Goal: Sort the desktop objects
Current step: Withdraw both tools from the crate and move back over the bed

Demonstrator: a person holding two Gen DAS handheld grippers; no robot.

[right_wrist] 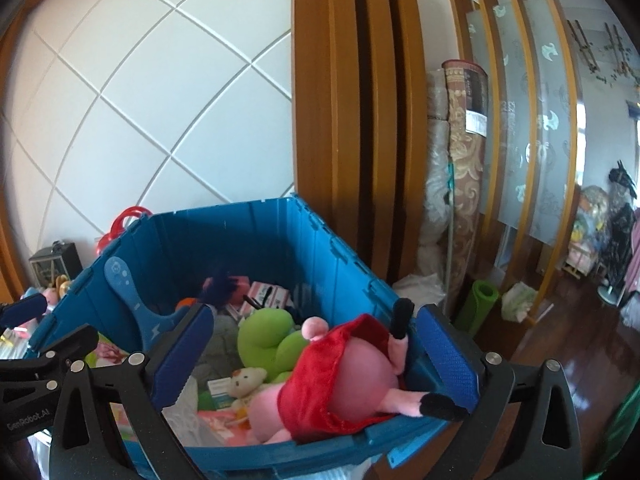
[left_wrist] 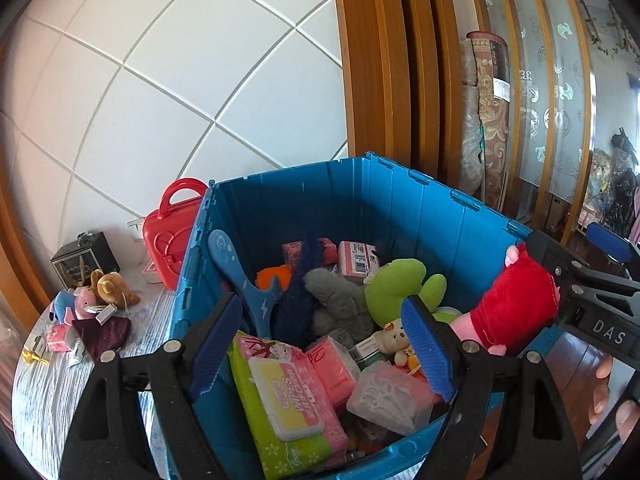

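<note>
A blue plastic crate (left_wrist: 400, 208) stands on the table, filled with several toys and packs. My left gripper (left_wrist: 320, 340) hangs open over its near side, above a pack of wipes (left_wrist: 292, 400), with nothing pressed between the pads. A pink pig plush in a red dress (right_wrist: 340, 368) lies over the crate's near right rim. My right gripper (right_wrist: 316, 332) is open wide around it, and its pads do not press on the plush. Inside the crate (right_wrist: 240, 240) lie a green plush (right_wrist: 264, 336), a grey plush (left_wrist: 340, 300) and a blue paddle (left_wrist: 240, 272).
Left of the crate, on the pale table (left_wrist: 52, 392), are a red toy case (left_wrist: 168, 240), a black box (left_wrist: 84, 256), small plush toys (left_wrist: 96, 292) and a dark purple pouch (left_wrist: 108, 332). Rolled carpets (left_wrist: 488, 120) and a green mat (right_wrist: 480, 304) stand beyond, on the right.
</note>
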